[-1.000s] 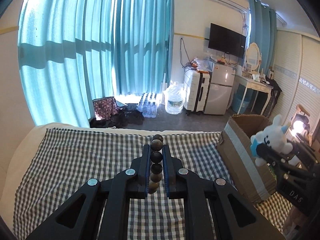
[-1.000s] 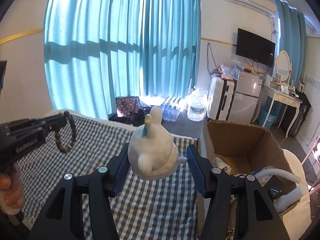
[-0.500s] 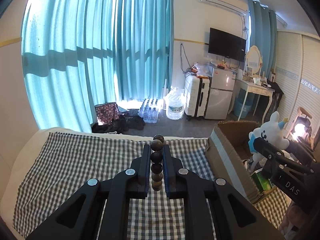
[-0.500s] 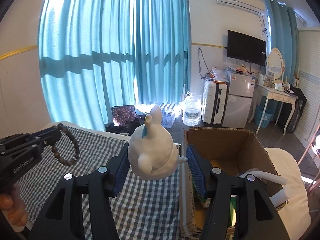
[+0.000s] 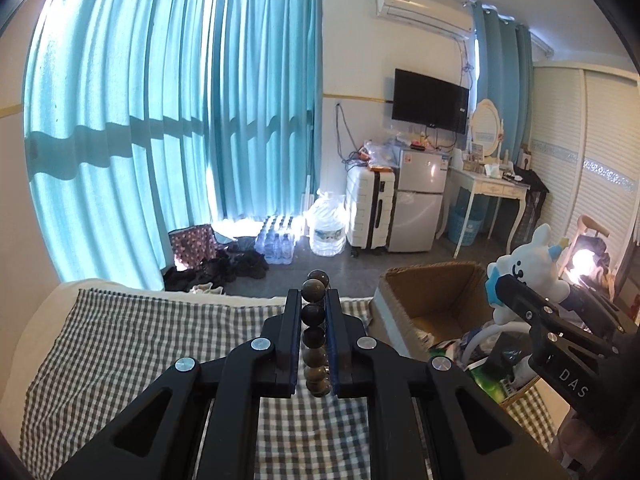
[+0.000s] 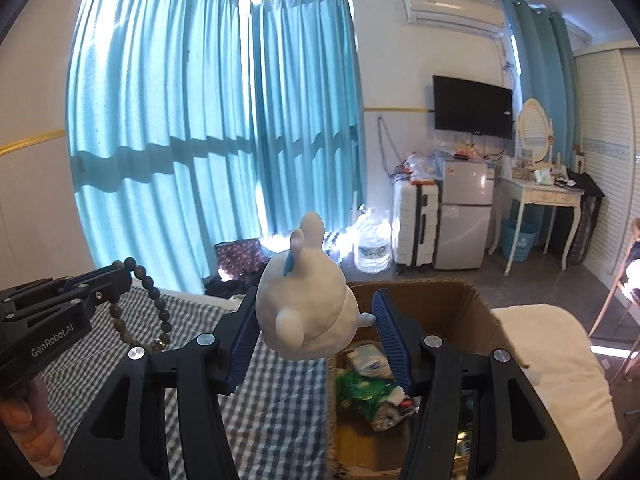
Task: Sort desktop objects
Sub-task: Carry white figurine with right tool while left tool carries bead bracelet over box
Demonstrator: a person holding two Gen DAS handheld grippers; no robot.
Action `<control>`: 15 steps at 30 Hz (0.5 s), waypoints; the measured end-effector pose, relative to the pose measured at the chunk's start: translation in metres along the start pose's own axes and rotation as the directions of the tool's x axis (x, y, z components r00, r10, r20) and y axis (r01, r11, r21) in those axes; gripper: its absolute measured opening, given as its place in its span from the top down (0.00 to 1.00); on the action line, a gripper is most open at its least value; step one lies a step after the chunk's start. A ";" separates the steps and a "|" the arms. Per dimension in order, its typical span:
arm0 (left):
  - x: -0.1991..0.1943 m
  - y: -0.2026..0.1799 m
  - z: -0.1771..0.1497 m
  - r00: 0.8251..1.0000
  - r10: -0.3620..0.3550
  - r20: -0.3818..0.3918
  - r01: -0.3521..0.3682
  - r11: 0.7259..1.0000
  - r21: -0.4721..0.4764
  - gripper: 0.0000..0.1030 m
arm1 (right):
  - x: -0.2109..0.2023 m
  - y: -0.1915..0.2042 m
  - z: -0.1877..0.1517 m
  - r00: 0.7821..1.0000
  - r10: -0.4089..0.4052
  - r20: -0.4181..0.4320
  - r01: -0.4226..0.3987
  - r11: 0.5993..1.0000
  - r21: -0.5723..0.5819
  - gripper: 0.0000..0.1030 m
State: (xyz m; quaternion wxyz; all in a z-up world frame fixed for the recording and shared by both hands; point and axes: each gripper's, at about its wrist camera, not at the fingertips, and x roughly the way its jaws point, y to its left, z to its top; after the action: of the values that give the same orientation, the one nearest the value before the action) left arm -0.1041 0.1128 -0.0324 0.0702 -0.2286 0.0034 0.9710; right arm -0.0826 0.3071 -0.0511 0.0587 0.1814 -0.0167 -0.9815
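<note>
My left gripper [image 5: 313,300] is shut on a dark wooden bead bracelet [image 5: 314,330], held above the checked cloth [image 5: 120,344]. In the right wrist view the bracelet [image 6: 158,312] hangs from the left gripper [image 6: 120,276] at the left. My right gripper [image 6: 314,304] is shut on a white plush rabbit [image 6: 308,304], held over the near edge of the open cardboard box [image 6: 460,300]. In the left wrist view the rabbit [image 5: 524,276] and right gripper [image 5: 504,284] are above the box [image 5: 432,292] at the right.
The box holds a green packet [image 6: 364,392] and other items. A white cushion [image 6: 560,360] lies right of the box. Beyond the table's far edge are blue curtains, a water jug [image 5: 328,228], a suitcase [image 5: 370,212] and a small fridge [image 5: 418,200].
Both grippers have risen and moved right, toward the box. The rabbit is now over the box's near edge, and more of the box's inside shows.
</note>
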 end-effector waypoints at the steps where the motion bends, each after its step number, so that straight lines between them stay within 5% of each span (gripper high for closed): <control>1: 0.002 -0.006 0.001 1.000 -0.008 0.000 0.008 1.000 0.003 0.90 | -0.002 -0.006 0.001 1.000 -0.014 0.004 0.014 1.000 -0.002 0.46; 15: 0.048 -0.086 0.024 0.990 -0.131 -0.041 0.134 0.987 0.083 0.90 | 0.007 -0.096 -0.003 0.989 -0.144 -0.039 0.146 0.987 0.065 0.46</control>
State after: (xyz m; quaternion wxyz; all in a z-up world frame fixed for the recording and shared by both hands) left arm -0.1457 0.2054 -0.0299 0.1445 -0.2423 0.0310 0.9589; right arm -0.0983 0.4011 -0.0611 -0.0190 0.2006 -0.0359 -0.9788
